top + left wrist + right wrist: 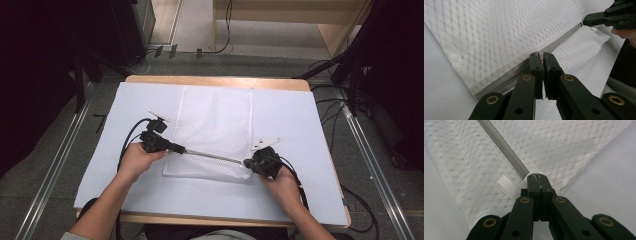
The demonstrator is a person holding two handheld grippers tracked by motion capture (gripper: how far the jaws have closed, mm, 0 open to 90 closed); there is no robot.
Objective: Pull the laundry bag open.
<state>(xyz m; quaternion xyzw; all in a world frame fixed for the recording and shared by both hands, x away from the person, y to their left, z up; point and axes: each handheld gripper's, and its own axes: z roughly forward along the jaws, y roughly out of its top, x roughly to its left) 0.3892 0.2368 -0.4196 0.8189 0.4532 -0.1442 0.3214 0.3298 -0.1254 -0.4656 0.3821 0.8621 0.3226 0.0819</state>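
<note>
My left hand-held gripper (541, 55) has its jaws nearly together, pinching a small coppery piece on the zipper (511, 76); whether that is the slider is hard to make out. My right hand-held gripper (537, 176) is clamped on the zipper's other end. The white mesh bag (215, 125) lies flat on the tabletop (300, 120), its near edge folded.

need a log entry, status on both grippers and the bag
Left hand-held gripper shut on zipper pull. Right hand-held gripper shut on zipper end. Mesh bag flat on table, zipper taut.
</note>
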